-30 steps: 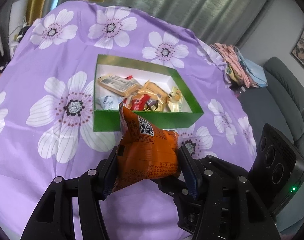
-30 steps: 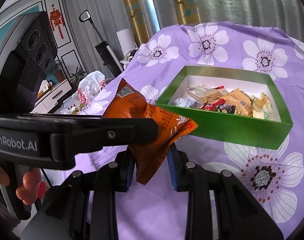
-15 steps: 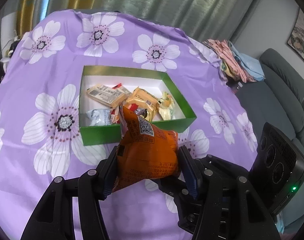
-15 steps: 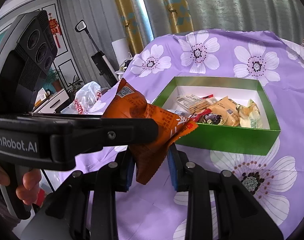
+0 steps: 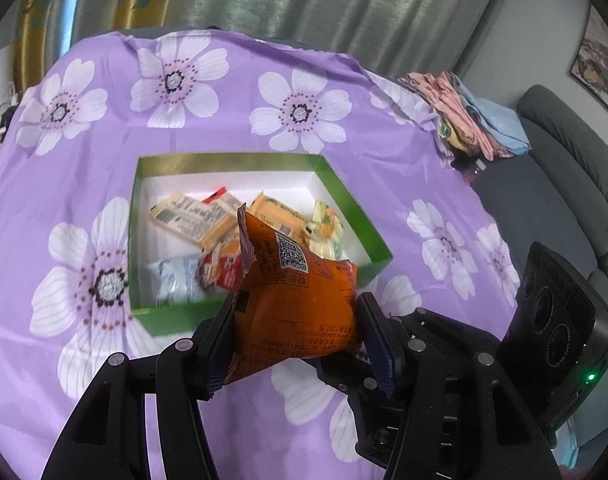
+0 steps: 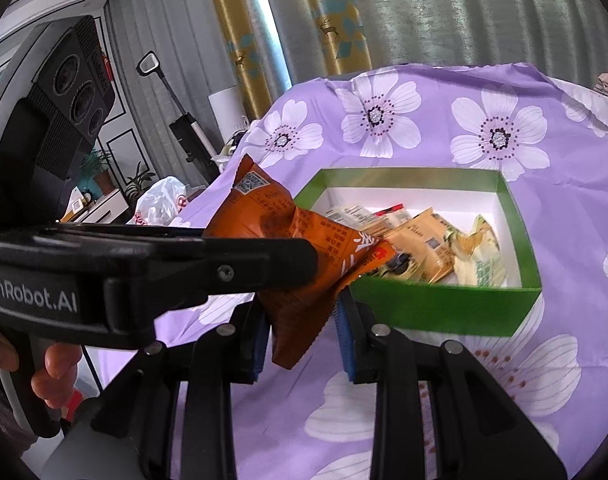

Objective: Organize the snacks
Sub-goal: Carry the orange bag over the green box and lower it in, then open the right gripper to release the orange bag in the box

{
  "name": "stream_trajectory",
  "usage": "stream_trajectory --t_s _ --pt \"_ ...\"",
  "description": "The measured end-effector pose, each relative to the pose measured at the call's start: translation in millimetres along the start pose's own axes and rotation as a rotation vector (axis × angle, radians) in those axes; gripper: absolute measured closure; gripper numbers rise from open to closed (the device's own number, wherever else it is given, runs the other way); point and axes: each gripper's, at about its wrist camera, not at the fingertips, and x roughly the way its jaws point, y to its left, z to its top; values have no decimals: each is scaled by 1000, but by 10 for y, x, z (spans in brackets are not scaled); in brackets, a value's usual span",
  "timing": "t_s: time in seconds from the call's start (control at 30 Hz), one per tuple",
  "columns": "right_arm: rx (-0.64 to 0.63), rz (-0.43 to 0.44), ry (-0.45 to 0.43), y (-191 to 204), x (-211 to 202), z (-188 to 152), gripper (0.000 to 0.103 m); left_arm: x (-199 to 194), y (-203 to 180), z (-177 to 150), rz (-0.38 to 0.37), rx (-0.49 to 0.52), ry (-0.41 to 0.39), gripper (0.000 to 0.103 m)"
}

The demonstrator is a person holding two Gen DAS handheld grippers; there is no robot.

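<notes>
A snack packet (image 5: 296, 308) is hanging above the surface (image 5: 383, 184), just before the box (image 5: 339, 188) that is holding other snacks (image 5: 208, 220).

Tabletop (image 5: 232, 120) covered by a purple cloth (image 6: 563, 208) with white flower print. Green box (image 5: 142, 240), white inside, sits directly on the cloth near the middle. Folded pink and blue fabrics (image 5: 475, 128) lie at the far right edge.
</notes>
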Motion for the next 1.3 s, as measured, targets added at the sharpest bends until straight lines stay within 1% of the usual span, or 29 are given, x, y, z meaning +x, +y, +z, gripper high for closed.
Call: stream_trajectory --t_s 0.3,0.43,0.6,0.8,1.0,1.1,1.3 --pt "-4 -40 -8 -286 205 244 73 279 6 335 -5 29 -3 45" --pt "2 -47 -12 -420 318 359 73 400 55 465 -7 28 -2 45" --pt "7 -56 1 -543 484 432 73 594 147 591 2 15 21 45" --pt "36 -59 43 -685 724 451 73 831 262 636 18 -1 48 45" --pt "63 -66 120 -786 934 416 73 1052 369 625 29 -31 92 45" --pt "77 -72 150 -828 1008 402 72 1096 396 621 26 -43 102 45" --pt "104 -76 180 -874 1048 429 71 1118 399 637 27 -52 110 45"
